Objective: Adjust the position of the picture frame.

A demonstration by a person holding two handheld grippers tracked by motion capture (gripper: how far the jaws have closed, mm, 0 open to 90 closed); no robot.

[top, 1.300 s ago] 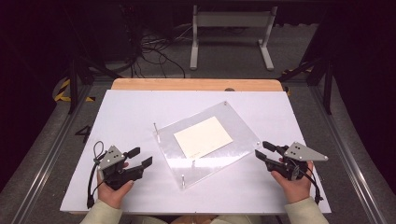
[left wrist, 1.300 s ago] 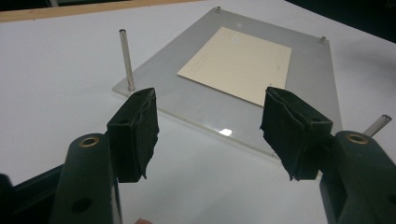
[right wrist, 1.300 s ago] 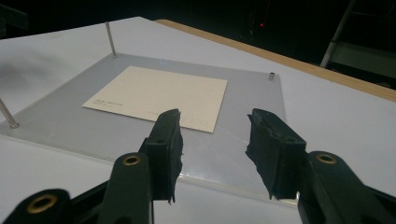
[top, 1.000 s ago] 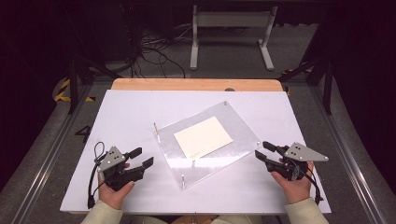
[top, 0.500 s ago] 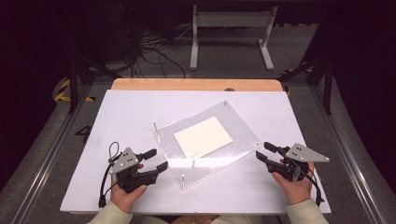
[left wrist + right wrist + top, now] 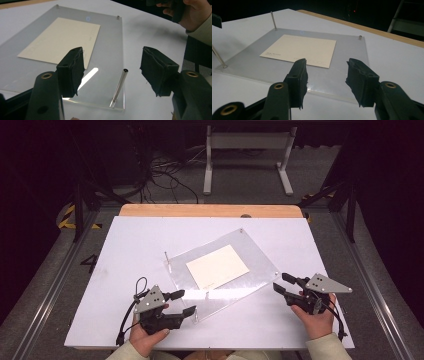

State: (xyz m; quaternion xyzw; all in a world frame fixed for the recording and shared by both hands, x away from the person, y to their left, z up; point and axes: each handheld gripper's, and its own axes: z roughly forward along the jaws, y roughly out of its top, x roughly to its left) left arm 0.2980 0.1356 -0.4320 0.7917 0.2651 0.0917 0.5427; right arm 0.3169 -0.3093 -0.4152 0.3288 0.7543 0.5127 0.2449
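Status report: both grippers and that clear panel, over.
Left gripper open, jaws either side of the near-corner pin. Right gripper open, at clear panel edge. Cream card flat on panel. Nothing in the way.

We see bare white table [image 6: 125, 250] all around the clear plate [image 6: 255, 270]. Thin metal posts [image 6: 168, 261] stick up at its corners, and one [image 6: 119, 86] stands right before our left gripper [image 6: 181, 303].
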